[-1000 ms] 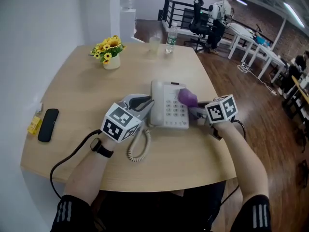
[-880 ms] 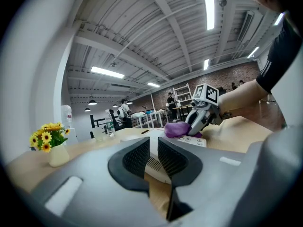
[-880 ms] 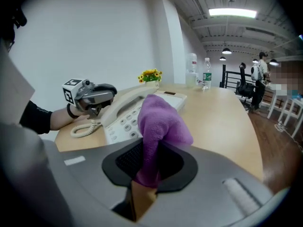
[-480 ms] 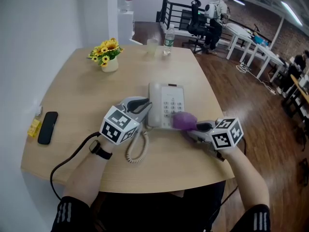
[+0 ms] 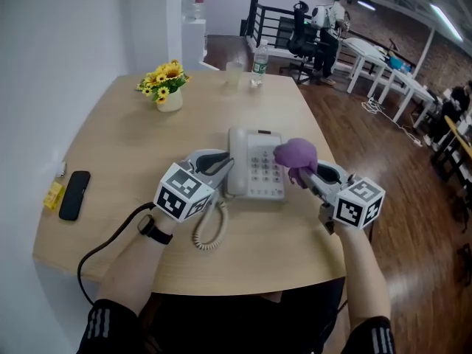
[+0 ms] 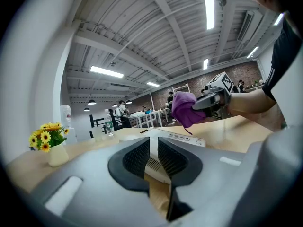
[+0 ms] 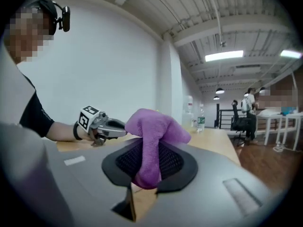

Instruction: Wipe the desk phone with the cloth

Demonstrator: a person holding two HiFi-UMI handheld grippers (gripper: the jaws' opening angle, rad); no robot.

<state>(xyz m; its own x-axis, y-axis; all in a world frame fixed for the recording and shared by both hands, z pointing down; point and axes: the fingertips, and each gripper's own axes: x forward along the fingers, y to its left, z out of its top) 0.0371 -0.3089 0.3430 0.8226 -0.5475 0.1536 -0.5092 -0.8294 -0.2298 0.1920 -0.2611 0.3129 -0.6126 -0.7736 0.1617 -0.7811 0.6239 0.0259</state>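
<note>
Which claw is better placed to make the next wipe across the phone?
Right. The right claw is shut on the purple cloth, held just above the right side of the desk phone. The left claw holds no cloth and sits at the phone's left edge.

A plain white wall (image 5: 66,43) is seen at the left, with a pale wooden round-edged table (image 5: 125,139) set against it. Dark polished plank flooring (image 5: 369,139) is laid to the right. Farther back, a black metal railing (image 5: 271,13), a black office chair (image 5: 302,39) and long white desks (image 5: 369,48) are placed near a red brick wall (image 5: 442,54). The grey beamed ceiling (image 6: 156,32) is lit by long strip lights (image 6: 207,4).
</note>
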